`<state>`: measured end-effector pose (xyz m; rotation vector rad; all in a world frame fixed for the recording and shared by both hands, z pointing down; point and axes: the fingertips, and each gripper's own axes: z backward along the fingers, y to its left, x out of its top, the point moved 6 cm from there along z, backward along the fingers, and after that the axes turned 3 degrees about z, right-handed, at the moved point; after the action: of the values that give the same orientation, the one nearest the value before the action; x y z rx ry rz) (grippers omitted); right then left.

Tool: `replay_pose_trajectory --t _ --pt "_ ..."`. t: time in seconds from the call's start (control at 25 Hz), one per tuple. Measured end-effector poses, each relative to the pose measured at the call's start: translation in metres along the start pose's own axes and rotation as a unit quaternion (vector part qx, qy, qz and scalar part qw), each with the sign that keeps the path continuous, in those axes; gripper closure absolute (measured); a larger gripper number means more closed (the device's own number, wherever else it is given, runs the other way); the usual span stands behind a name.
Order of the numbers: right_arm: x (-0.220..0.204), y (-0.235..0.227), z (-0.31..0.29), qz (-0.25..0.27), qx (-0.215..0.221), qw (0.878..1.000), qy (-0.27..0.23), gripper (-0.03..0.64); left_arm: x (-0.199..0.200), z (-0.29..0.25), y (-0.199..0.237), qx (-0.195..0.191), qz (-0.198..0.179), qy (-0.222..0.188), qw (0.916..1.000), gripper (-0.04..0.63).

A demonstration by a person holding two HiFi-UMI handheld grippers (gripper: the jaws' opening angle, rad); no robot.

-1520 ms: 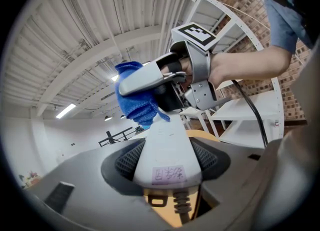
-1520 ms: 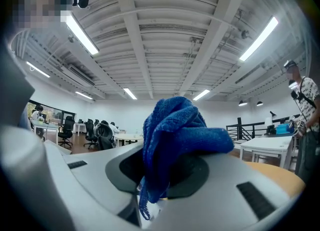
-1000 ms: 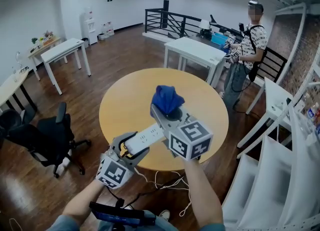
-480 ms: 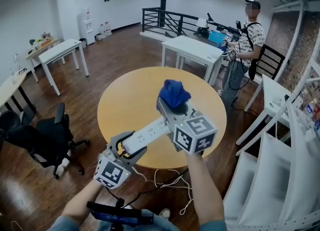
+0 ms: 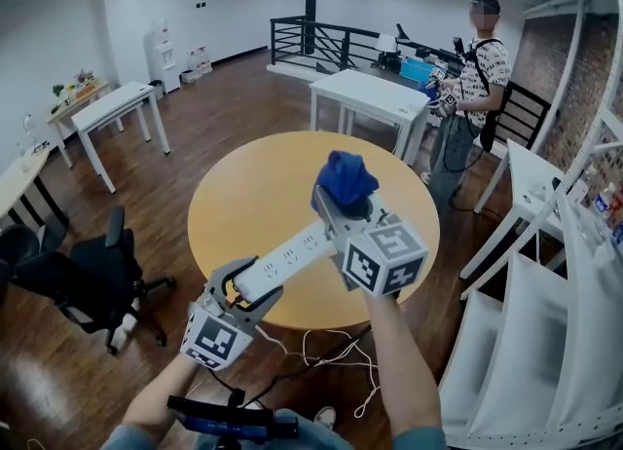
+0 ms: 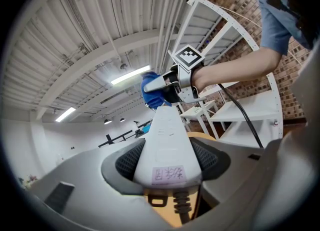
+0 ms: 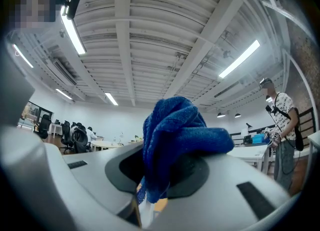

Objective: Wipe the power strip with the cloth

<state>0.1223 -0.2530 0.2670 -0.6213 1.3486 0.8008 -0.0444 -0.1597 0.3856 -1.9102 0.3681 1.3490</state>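
Observation:
I hold a long white power strip [image 5: 282, 262] in the air over the round wooden table [image 5: 253, 195], tilted up to the right. My left gripper [image 5: 241, 294] is shut on its near end [image 6: 167, 145], where the cord comes out. My right gripper [image 5: 343, 206] is shut on a bunched blue cloth [image 5: 346, 178] that sits at the strip's far end; from the left gripper view the cloth [image 6: 152, 91] touches the strip's tip. In the right gripper view the cloth [image 7: 172, 140] fills the space between the jaws, and a bit of white strip shows below it.
The strip's white cable [image 5: 326, 353] hangs to the floor by the table's near edge. A person [image 5: 472, 97] stands at the back right beside white tables [image 5: 375, 97]. An office chair [image 5: 88, 268] is at the left; white shelving [image 5: 545, 321] stands at the right.
Both grippers, the strip and the cloth have drifted slightly up and to the right in the head view. The cloth stays at the strip's far end.

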Motion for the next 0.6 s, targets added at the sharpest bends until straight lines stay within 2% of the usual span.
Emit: replay_pose_trajectory --t 0.4,0.6 --pt "-0.004 -0.005 0.007 -0.009 -0.009 1.0 -0.006 0.529 -0.003 -0.002 0.006 0.005 0.005 -0.008 0.9999 0.318" --pt "-0.007 -0.004 0.011 -0.014 -0.008 1.0 -0.005 0.529 -0.002 -0.001 0.008 0.011 0.024 -0.003 0.9996 0.318"
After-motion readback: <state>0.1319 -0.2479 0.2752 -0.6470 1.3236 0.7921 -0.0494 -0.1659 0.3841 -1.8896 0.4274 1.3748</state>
